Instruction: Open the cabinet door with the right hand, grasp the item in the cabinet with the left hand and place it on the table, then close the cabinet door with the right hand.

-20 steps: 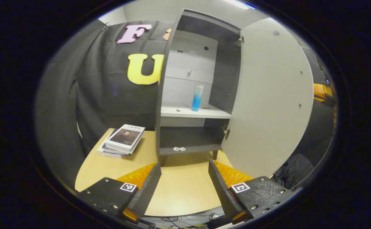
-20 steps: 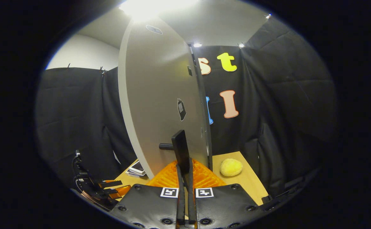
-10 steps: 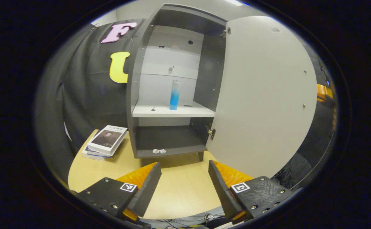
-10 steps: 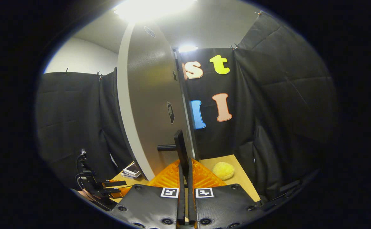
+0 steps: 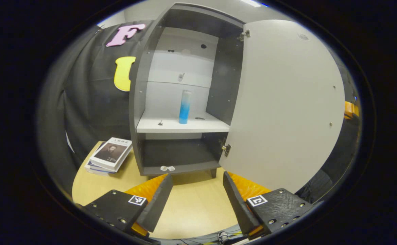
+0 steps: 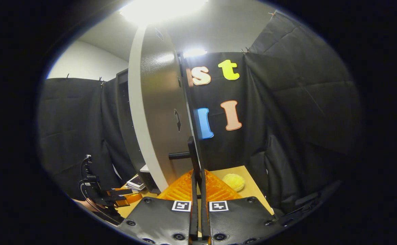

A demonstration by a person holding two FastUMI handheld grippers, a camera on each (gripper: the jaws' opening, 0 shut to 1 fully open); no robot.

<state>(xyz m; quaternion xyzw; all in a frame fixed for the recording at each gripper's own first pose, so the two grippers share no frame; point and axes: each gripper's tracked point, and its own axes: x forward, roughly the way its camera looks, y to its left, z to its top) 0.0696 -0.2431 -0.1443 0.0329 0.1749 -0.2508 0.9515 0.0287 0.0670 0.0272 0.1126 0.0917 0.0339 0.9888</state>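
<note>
Cabinet door (image 5: 287,105) swung open; bottle (image 5: 184,106) upright on the white middle shelf (image 5: 171,126).

In the left gripper view, the left gripper (image 5: 197,195) hovers over the worktop (image 5: 191,207) with its fingers spread wide and holding nothing, the cabinet (image 5: 140,102) ahead at 12 o'clock and the bottle standing free near the shelf's centre. A stack of books (image 5: 108,156) lies on the worktop at 10 o'clock, beside the cabinet. In the right gripper view, the right gripper (image 6: 197,177) has its fingers closed together on the door handle (image 6: 190,154) at 12 o'clock; a yellow sponge-like lump (image 6: 233,182) rests on the worktop at 1 o'clock, and the left gripper appears at 8 o'clock.
</note>
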